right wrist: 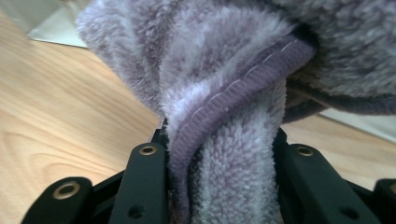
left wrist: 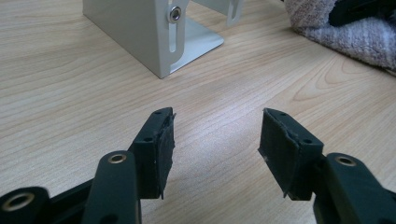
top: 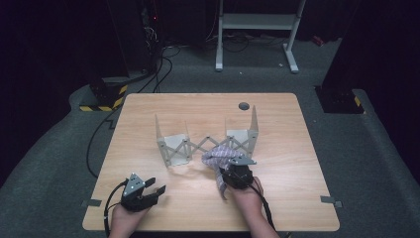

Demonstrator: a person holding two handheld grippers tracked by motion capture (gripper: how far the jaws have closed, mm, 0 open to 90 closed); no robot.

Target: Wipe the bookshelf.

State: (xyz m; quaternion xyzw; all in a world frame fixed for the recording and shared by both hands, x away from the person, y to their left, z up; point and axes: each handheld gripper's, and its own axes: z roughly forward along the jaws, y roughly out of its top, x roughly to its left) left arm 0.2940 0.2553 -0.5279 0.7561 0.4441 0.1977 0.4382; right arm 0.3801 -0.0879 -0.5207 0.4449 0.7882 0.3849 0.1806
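Down at the near edge of the wooden desk (top: 277,119), a person's two hands each hold a black gripper. The left gripper (top: 152,189) rests low by the near left corner. Its fingers (left wrist: 161,149) are spread apart with nothing between them, just bare wood under the gap. The right gripper (top: 232,171) sits a little farther in, near the middle of the desk. Its fingers (right wrist: 144,182) are squeezed tight on a fluffy purple towel (top: 220,157) (you can see the stitched hem twisting right between them). A bunched fold of the towel is pinched there, and a bit hangs down toward the person's hand. The rest of the towel lies in a soft heap just past the gripper, touching the front of a pale metal rack (top: 173,148). The rack stands across the middle of the desk, with a box shape at each end and crossed bars joining them. The towel is by the right box. Farther back there is a small dark round hole cover (top: 243,105) in the desk.
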